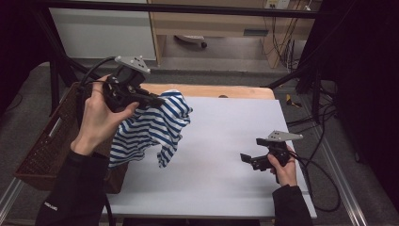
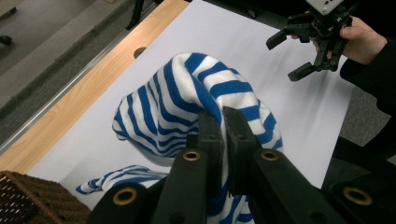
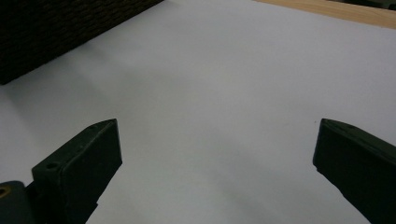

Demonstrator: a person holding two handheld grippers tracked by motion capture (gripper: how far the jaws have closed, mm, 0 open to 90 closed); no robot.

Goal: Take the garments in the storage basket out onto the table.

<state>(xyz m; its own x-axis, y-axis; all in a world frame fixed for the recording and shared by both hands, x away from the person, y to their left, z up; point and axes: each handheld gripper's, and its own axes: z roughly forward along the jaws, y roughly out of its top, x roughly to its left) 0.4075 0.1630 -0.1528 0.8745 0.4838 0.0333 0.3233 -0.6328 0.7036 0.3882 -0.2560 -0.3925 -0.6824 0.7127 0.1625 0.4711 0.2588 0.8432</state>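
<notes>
Nearest the lens in the left gripper view, the left gripper has its two black jaws pinched tight on a fold of the blue-and-white striped garment. Cloth bunches over the jaw tips, so the pinched edge itself is hidden, and the lower part of the garment is cut off behind the gripper body. From the high view, the garment hangs from that gripper above the left part of the white table sheet; whether its lowest hem touches the sheet cannot be told. What kind of garment it is cannot be made out. A woven basket stands at the table's left edge, partly covered by the person's left hand and sleeve.

Right gripper, well apart at the table's right side, has its jaws spread wide with nothing between them, low over bare sheet. The basket's dark corner shows blurred.
</notes>
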